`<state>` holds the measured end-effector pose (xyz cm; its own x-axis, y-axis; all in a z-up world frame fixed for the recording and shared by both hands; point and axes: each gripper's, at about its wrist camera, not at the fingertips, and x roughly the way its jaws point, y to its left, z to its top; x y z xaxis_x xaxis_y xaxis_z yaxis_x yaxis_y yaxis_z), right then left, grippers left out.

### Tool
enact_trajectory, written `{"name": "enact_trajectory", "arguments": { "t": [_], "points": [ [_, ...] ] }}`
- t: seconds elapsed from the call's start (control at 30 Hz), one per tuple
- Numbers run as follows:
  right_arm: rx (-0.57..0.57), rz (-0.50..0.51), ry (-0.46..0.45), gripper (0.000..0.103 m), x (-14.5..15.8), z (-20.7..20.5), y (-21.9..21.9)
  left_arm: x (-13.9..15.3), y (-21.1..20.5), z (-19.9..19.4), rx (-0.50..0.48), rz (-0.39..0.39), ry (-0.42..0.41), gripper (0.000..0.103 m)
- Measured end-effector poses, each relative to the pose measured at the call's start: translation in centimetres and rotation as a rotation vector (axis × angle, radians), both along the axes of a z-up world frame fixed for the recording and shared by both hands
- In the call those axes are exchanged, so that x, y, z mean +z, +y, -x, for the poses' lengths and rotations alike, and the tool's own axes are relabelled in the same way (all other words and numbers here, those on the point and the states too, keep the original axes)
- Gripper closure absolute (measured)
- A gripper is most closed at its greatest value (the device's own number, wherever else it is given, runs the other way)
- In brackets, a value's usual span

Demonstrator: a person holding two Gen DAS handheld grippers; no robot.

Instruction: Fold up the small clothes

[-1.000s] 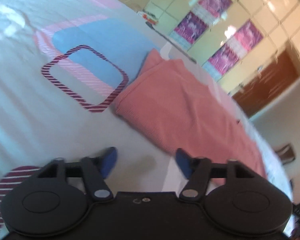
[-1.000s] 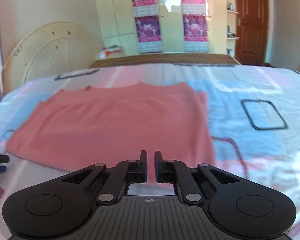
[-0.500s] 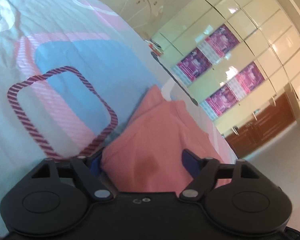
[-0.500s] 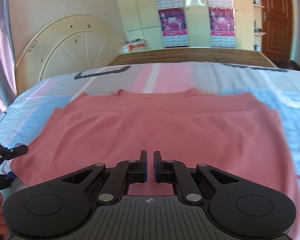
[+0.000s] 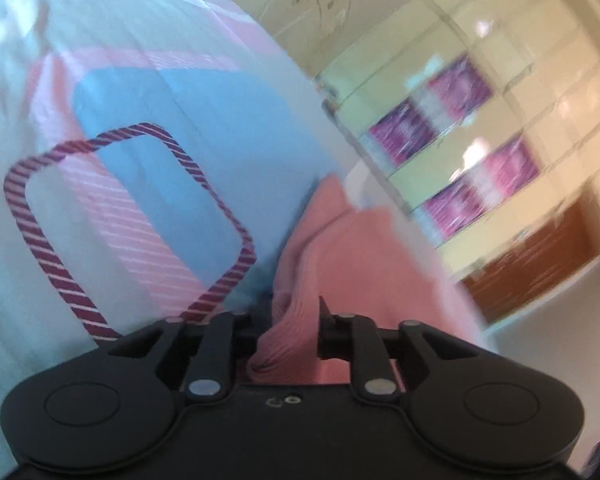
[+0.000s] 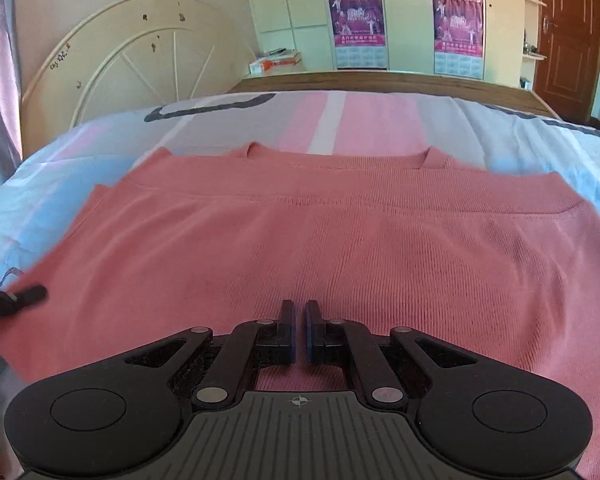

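On my bed, the pink knit top lies spread flat. My left gripper is closing, its corner bunched between the jaws; my right gripper is clenched empty above it.

Home bedroom. Evidence: bed with patterned sheet in pale blue, pink and white blocks, dark wooden bed frame edge along far side. Cream built-in wardrobe doors across back wall, purple posters stuck on them. Brown panelled wooden door at right. Cream semicircular spoked headboard-like panel leaning by wall at left. Pink knit garment spread flat on sheet.
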<state>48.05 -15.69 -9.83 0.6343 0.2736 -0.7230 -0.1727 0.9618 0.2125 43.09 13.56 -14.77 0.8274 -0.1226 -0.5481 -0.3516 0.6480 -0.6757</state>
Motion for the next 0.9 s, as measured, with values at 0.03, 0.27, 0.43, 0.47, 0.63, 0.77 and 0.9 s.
{"name": "enact_trajectory", "arguments": {
  "t": [0.03,0.27,0.43,0.47,0.63,0.77,0.9],
  "points": [
    [0.002,0.008,0.004,0.099,0.1,-0.1,0.0,-0.1,0.2,0.0,0.002,0.021,0.000,0.080],
    [0.007,0.001,-0.007,0.099,-0.5,-0.2,-0.4,2.7,-1.2,-0.2,-0.063,-0.017,-0.074,0.093],
    [0.034,-0.073,0.028,0.099,-0.1,-0.5,-2.0,6.6,-5.6,-1.3,-0.134,-0.090,-0.118,0.093],
    [0.024,-0.112,0.032,0.099,0.4,-0.5,-3.0,7.5,-7.0,-1.7,-0.160,-0.110,-0.126,0.093],
    [-0.129,-0.321,-0.046,0.099,2.4,2.6,-12.0,10.6,-14.7,-3.2,-0.312,-0.179,-0.169,0.093],
    [-0.234,-0.328,-0.093,0.099,3.4,5.1,-19.2,11.2,-22.5,-3.9,-0.452,-0.222,-0.172,0.093],
    [-0.304,-0.297,-0.108,0.099,4.7,7.6,-25.3,9.5,-31.6,-4.3,-0.608,-0.245,-0.156,0.093]
  ]
}}
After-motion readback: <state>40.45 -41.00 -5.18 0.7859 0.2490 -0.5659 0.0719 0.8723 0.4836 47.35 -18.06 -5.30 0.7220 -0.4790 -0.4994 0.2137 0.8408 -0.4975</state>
